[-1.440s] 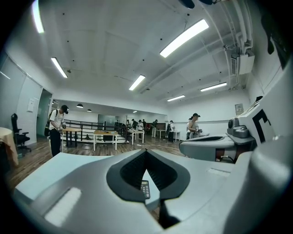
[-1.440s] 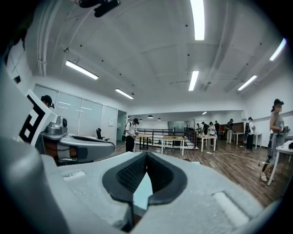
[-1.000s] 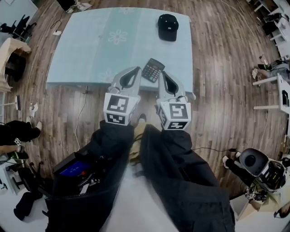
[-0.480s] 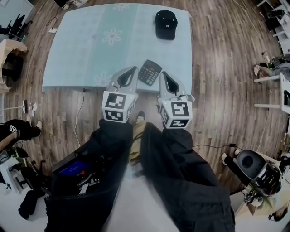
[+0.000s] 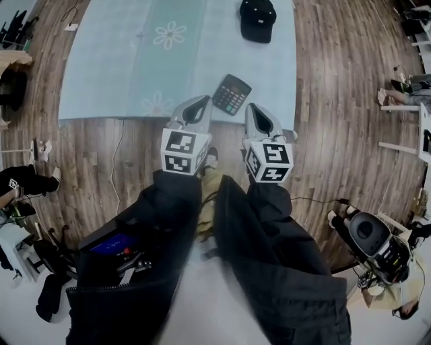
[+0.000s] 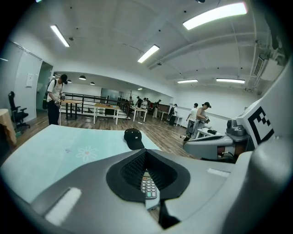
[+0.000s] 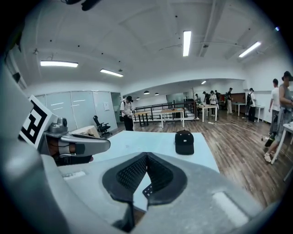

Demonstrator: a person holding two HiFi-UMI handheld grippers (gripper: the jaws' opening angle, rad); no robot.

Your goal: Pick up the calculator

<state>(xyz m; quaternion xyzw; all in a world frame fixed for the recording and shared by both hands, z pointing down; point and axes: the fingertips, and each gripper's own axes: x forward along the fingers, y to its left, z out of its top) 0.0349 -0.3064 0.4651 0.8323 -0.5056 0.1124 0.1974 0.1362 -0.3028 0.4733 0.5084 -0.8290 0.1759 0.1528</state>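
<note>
A dark calculator lies tilted near the front edge of the pale blue table. My left gripper is just left of it and my right gripper just right of it, both at the table's near edge. Each is shut with nothing held. In the left gripper view the shut left gripper shows the calculator's keys through the gap below the tips. In the right gripper view only a corner of the calculator shows under the shut right gripper.
A black cap lies at the table's far right, also visible as the cap and the cap. Wooden floor surrounds the table. Several people stand by desks far behind. A cable hangs off the table's front left.
Both grippers have sunk toward the table's front edge, staying shut on either side of the calculator. The table has slid upward in the head view.
</note>
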